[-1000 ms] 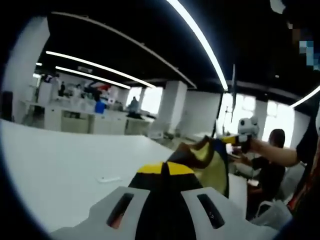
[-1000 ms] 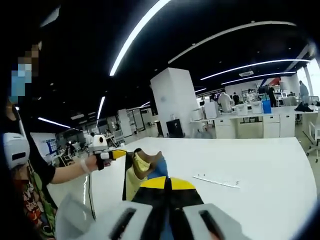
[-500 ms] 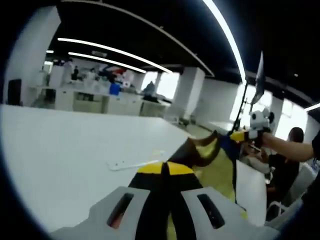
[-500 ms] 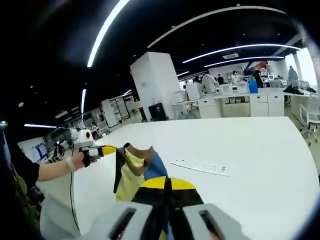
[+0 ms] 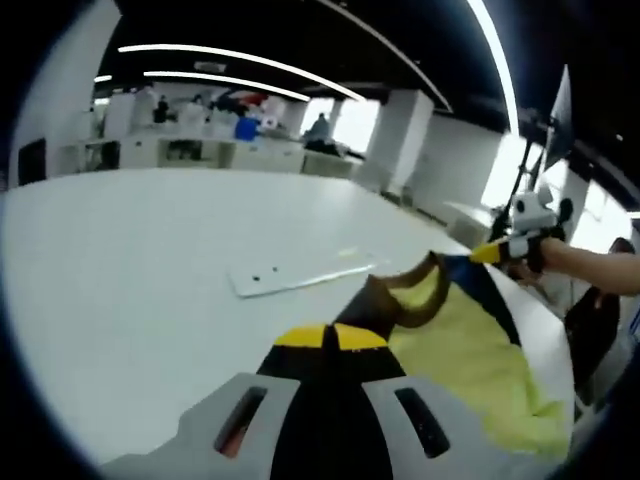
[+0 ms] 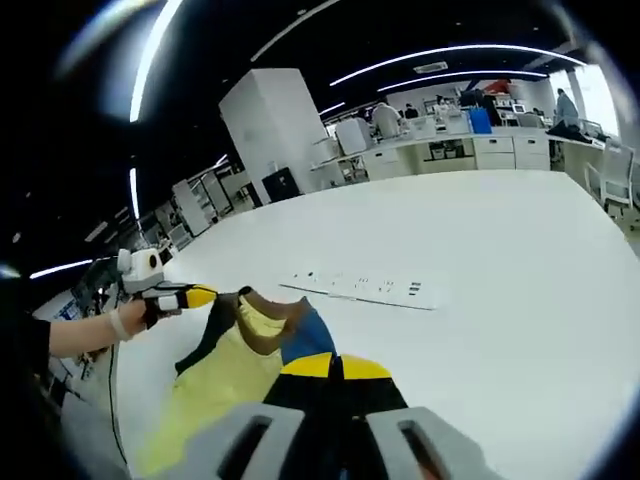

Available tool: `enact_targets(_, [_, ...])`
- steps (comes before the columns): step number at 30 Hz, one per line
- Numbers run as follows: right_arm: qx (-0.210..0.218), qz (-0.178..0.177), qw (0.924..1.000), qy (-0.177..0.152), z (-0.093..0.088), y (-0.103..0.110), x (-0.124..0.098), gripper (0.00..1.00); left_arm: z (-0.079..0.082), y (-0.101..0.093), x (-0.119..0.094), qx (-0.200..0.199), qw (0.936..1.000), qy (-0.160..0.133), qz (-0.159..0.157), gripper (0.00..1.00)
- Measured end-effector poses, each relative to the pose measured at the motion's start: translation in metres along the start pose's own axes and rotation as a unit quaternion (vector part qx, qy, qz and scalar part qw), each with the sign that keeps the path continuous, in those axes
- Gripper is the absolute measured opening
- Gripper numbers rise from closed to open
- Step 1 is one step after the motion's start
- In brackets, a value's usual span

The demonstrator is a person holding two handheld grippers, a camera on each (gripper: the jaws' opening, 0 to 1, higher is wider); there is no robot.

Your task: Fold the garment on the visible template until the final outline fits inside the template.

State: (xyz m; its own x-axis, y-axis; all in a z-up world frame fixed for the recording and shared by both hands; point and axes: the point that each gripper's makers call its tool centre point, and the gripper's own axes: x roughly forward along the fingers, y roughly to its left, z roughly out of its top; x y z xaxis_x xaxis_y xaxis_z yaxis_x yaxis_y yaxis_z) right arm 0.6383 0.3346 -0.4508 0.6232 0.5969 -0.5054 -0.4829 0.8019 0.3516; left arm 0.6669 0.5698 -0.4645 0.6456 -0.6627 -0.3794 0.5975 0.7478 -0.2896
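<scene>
Currently the garment (image 5: 470, 350), yellow with dark blue and brown trim, is held stretched between the two tongs above the white worktop (image 5: 130, 290), its lower part trailing toward the surface near the edge closest to the person. The left tongs (image 5: 332, 338) are pressed together on one part of the collar edge; the right tongs (image 6: 334, 366) are pinched on the other end of that same edge. In the left gripper view the right tongs are seen at the far right; in the right gripper view the left tongs (image 6: 198, 296) are seen at the left.

Progress is judged as early: no fold is visible, and the garment has not yet been laid flat. No template outline can be made out; a thin white strip (image 6: 365, 289) lies flat on the worktop beyond the garment. Laying out and all folding appear to remain.

The held edge runs roughly level from tongs to tongs. The long axis is taken to run from that edge downward, collar uppermost.
</scene>
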Motion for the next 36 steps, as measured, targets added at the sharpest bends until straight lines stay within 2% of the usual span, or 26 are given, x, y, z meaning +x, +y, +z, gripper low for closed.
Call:
enact_targets(2, [0.003,-0.003,1.0,0.005,0.001,-0.011,0.012,0.0,-0.007,0.004,0.008,0.002,0.9999,0.012,0.005,0.0])
enact_targets(4, [0.007,-0.006,0.9999,0.012,-0.011,-0.01,0.012,0.0,-0.012,0.009,0.013,0.007,0.9997,0.02,0.009,0.0])
enact_targets(9, [0.019,-0.012,0.9994,0.027,-0.022,-0.031,0.031,0.0,-0.027,0.019,0.023,0.006,0.999,0.04,0.018,0.0])
enact_targets(14, [0.021,-0.017,0.9989,0.038,-0.032,-0.035,0.037,0.0,-0.037,0.024,0.028,0.008,0.9982,0.054,0.023,0.0])
enact_targets(21, [0.018,-0.026,0.9982,0.051,-0.042,-0.044,0.042,0.0,-0.04,0.024,0.032,0.009,0.9979,0.058,0.028,0.0])
enact_targets(30, [0.013,-0.024,0.9981,0.055,-0.048,-0.042,0.044,0.0,-0.047,0.026,0.035,0.003,0.9972,0.066,0.037,0.0])
enact_targets(32, [-0.002,-0.013,0.9986,0.052,-0.048,-0.039,0.044,0.0,-0.043,0.022,0.036,0.036,0.9977,0.053,0.023,0.0])
enact_targets(33, [0.003,-0.02,0.9984,0.053,-0.048,-0.041,0.044,0.03,-0.041,0.02,0.035,0.054,0.9973,0.046,0.016,0.0])
enact_targets(34, [-0.001,-0.018,0.9989,0.044,-0.044,-0.041,0.044,0.12,-0.035,0.019,0.035,0.065,0.9974,0.027,0.014,0.04])
enact_targets(35, [-0.017,-0.014,0.9994,0.026,-0.038,-0.04,0.044,0.21,-0.039,0.021,0.033,0.046,0.998,0.037,0.022,0.19])
enact_targets(36, [-0.018,-0.015,0.9993,0.028,-0.038,-0.04,0.042,0.28,-0.038,0.019,0.033,0.04,0.9984,0.034,0.021,0.31])
